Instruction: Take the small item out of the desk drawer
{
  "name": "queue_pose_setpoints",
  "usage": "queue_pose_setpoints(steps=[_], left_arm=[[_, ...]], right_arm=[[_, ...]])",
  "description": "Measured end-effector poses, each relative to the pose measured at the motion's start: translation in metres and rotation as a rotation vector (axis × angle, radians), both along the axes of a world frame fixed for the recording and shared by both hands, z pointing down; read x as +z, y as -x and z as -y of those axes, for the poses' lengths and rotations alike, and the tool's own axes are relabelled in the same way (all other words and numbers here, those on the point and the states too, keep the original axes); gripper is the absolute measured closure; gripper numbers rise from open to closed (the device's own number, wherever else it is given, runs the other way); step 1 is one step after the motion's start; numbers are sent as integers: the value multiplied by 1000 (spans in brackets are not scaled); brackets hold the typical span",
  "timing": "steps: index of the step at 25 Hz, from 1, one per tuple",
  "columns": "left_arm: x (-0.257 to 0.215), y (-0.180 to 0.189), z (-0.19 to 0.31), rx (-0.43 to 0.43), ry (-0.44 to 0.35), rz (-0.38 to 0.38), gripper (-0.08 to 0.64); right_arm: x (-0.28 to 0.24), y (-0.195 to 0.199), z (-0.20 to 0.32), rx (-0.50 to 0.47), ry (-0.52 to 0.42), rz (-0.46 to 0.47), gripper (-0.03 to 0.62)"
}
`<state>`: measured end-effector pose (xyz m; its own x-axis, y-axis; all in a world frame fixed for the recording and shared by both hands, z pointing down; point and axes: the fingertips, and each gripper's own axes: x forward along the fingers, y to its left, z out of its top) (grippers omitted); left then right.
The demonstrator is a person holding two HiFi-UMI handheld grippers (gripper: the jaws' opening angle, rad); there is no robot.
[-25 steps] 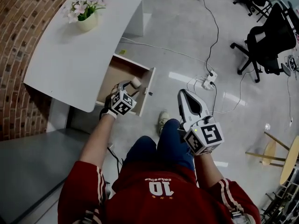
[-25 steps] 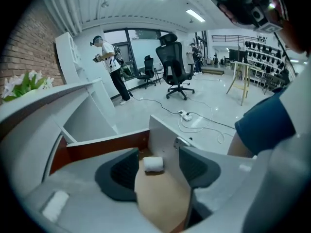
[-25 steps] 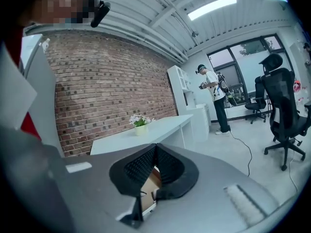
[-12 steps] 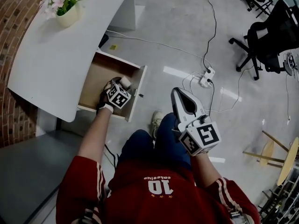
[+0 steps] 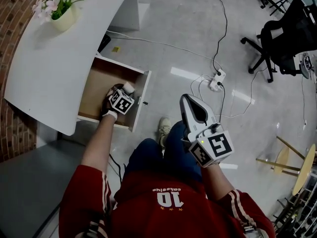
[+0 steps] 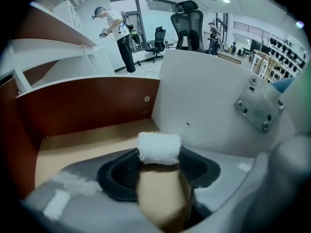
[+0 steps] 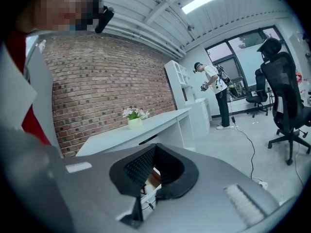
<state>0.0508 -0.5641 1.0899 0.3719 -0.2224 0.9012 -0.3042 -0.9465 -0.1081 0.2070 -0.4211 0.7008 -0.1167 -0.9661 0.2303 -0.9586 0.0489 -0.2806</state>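
The desk drawer (image 5: 94, 81) stands pulled out from under the white desk (image 5: 44, 63). My left gripper (image 5: 126, 90) reaches down inside it. Its jaws are closing, and the small item (image 5: 129, 87) is pinched between their black pads. In the left gripper view the item (image 6: 159, 148) is a tan cylinder with a white fuzzy top, just above the drawer's wooden floor (image 6: 87, 144). My right gripper (image 5: 191, 104) hangs shut and empty over the person's knee, well right of the drawer. In its own view the right gripper (image 7: 153, 171) points towards the desk.
A flower pot (image 5: 62, 18) stands on the desk's far left. On the floor to the right lie a power strip (image 5: 216, 81) and cables, with a black office chair (image 5: 287, 38) beyond. The person's shoe (image 5: 162, 128) is below the drawer front. Brick wall at left.
The left gripper has gone a little deeper into the drawer, with the item still between its jaws. The head view has shifted. The right gripper has hardly moved.
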Motion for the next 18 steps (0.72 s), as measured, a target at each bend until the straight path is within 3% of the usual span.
queue_pose_setpoints(steps=[8, 13, 18], left_arm=[[-52, -4, 4, -21, -4, -45, 301], [-114, -8, -5, 21, -16, -54, 301], [-185, -15, -23, 29, -14, -109, 301]], right_arm=[[-34, -2, -12, 17, 23, -27, 591], [-91, 4, -25, 21, 20, -47, 591], [-154, 12, -38, 25, 8, -57, 591]])
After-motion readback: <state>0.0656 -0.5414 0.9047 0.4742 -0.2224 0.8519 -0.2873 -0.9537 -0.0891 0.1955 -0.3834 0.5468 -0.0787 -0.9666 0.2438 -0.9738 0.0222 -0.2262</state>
